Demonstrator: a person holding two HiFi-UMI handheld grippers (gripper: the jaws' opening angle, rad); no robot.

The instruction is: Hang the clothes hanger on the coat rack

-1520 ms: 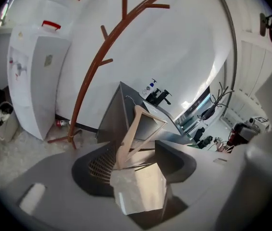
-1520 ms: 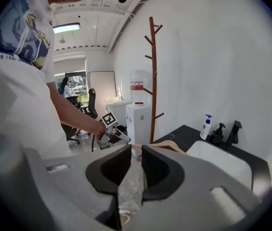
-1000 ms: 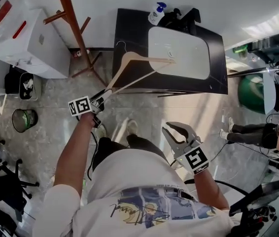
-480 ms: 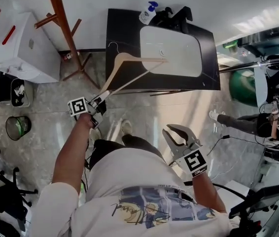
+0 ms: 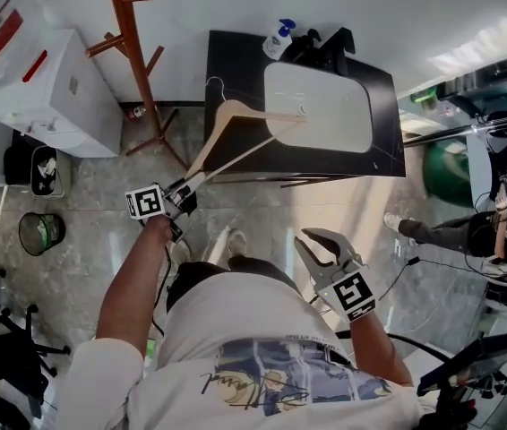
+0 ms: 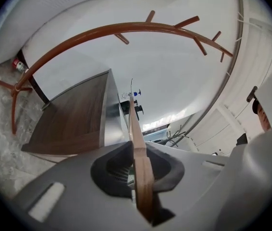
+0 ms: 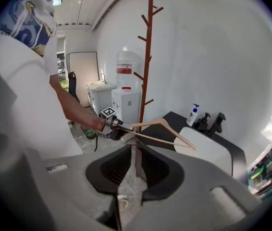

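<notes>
Our left gripper [image 5: 182, 191] has just squeezed shut on the end of the wooden clothes hanger [image 5: 232, 108] over the sink [image 5: 343, 106], so we can carry it to the coat rack [image 5: 137, 61]; our right gripper [image 5: 300, 241] hangs open, empty

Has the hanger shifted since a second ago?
No, not visibly: the hanger still ends over the sink, its hook at the left edge of the counter.
</notes>
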